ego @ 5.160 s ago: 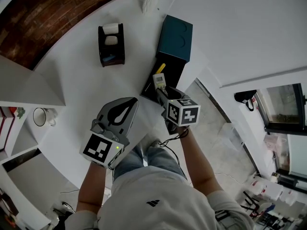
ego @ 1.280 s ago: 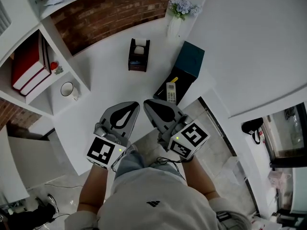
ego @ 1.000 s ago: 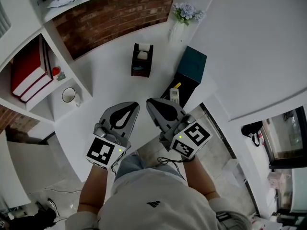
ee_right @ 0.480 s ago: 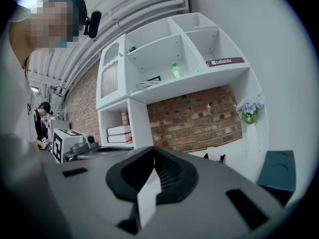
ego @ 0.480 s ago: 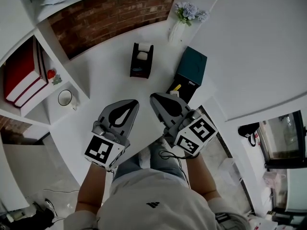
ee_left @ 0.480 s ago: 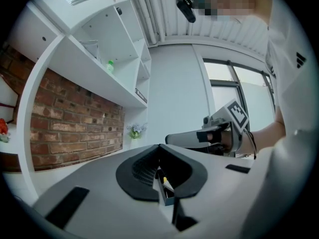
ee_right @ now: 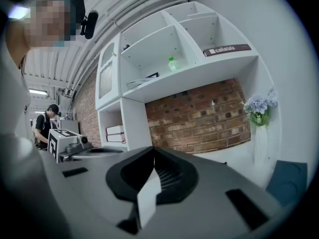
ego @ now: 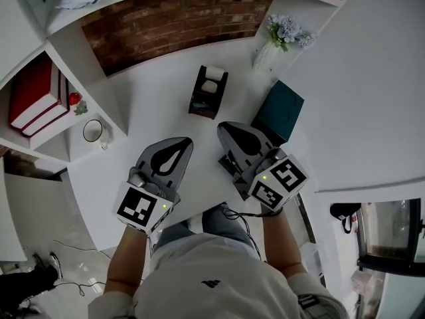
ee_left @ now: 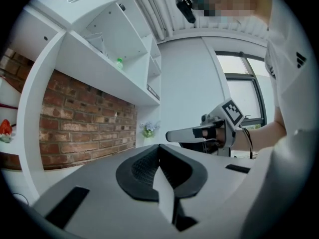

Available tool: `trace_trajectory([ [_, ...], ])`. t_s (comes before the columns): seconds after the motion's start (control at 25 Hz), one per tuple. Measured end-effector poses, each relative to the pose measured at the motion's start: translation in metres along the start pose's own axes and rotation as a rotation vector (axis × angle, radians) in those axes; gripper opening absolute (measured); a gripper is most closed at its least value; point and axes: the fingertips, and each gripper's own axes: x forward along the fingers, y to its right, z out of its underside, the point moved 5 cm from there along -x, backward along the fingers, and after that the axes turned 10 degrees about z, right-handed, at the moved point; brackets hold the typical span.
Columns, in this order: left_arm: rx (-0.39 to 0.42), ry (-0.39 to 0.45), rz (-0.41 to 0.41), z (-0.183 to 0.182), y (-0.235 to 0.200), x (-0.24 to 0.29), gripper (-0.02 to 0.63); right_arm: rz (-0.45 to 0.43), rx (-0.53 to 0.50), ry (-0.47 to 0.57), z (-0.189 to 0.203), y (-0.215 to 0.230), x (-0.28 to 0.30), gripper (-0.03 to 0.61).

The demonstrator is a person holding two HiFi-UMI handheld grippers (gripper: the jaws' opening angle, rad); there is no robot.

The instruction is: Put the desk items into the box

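Both tools are clenched on nothing. The left hand-held gripper [ego: 184, 141] has its jaws pressed together in its own view, with only bare table and the brick wall beyond them, and the right hand-held gripper [ego: 224, 127] shows the same: jaws together, nothing between. Both hang low over the near part of the white table [ego: 146, 111], side by side and pointing roughly level.

The teal box [ego: 280, 110] sits at the table's right edge, just beyond the right tool. Only its teal top face shows from the head view; the part nearer the person is covered by the tool, so what already lies inside cannot be told.

What is plainly left is the black desk holder [ego: 207, 93] with a white roll in it. It stands upright on the open table, near the box but apart from it, untouched. A vase of flowers [ego: 267, 53] stands at the back corner behind the box, and a white mug [ego: 93, 130] sits in a shelf compartment at the left (neither reads clearly as a desk item for the box).

My judgement is that the job is not finished — at least the holder has yet to go in, and no carry is under way with both tools empty.
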Motion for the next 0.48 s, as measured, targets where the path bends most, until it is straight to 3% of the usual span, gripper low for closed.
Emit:
trace_trajectory([
  [0.48, -0.018, -0.003, -0.184, -0.004, -0.017, 0.058, 0.012, -0.171, -0.043, -0.052, -0.016, 0.072, 0.045, 0.009],
])
